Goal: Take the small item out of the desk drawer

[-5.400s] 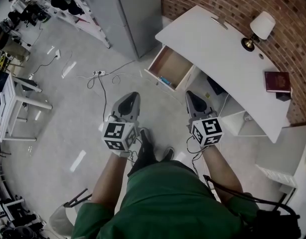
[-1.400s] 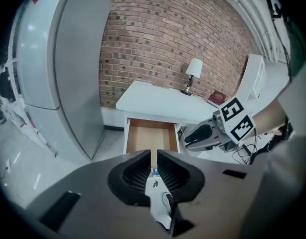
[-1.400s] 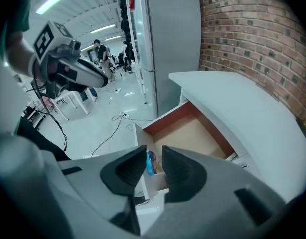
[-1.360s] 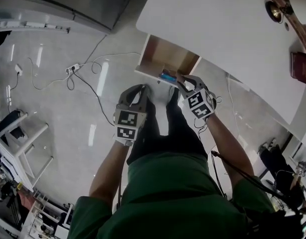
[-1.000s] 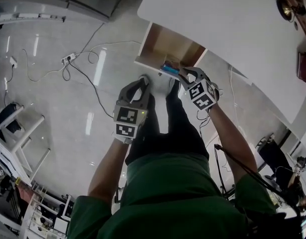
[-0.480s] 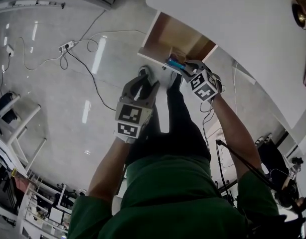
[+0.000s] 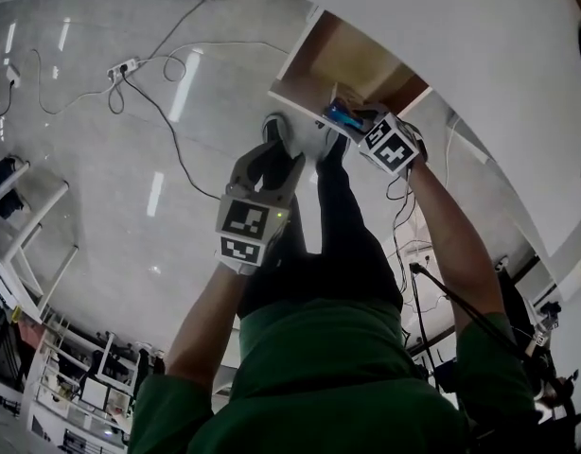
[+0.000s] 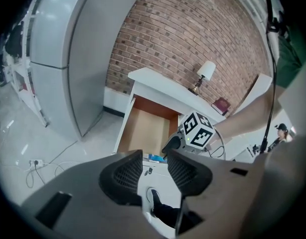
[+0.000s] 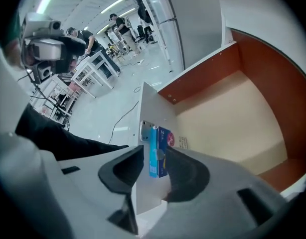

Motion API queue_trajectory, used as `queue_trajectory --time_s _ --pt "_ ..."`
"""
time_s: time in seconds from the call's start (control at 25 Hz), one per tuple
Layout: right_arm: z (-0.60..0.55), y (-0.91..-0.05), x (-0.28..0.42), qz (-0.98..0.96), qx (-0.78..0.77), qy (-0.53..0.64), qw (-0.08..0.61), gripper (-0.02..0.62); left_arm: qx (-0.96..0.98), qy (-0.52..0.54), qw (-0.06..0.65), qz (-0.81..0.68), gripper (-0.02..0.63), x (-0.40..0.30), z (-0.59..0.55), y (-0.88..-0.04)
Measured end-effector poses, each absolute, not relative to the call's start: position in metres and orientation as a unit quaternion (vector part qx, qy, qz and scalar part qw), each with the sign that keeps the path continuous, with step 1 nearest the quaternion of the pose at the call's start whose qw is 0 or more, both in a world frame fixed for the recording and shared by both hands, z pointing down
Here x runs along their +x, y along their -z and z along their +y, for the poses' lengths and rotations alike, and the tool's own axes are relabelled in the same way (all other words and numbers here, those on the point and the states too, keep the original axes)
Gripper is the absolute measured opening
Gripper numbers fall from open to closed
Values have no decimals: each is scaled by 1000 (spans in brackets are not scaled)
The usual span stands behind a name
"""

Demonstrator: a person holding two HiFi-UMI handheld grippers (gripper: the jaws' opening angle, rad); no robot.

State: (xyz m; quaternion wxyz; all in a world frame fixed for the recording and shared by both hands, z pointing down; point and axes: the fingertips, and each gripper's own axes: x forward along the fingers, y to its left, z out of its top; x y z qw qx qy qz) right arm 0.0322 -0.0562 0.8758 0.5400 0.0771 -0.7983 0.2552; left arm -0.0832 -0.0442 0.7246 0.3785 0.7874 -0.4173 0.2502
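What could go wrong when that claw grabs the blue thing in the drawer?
The right gripper has just opened its jaws wider; they straddle both the blue packet and the drawer's white front wall, so closing might pinch the wall too. The thin packet stands upright against that wall; a bump could tip it flat.

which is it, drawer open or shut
Open: the drawer is pulled out from the desk, its wooden inside showing.

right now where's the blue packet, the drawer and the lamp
blue packet (image 9: 157,151), right gripper view, its blue face
drawer (image 8: 143,131), left gripper view, its bare floor
lamp (image 8: 208,69), left gripper view, its shade
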Motion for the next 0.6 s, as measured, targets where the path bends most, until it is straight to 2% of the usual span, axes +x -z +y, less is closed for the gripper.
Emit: queue_trajectory --time_s 0.6 --pt "-55 -909 25 -764 -10 -266 588 139 776 -228 409 -423 146 -89 -37 -737"
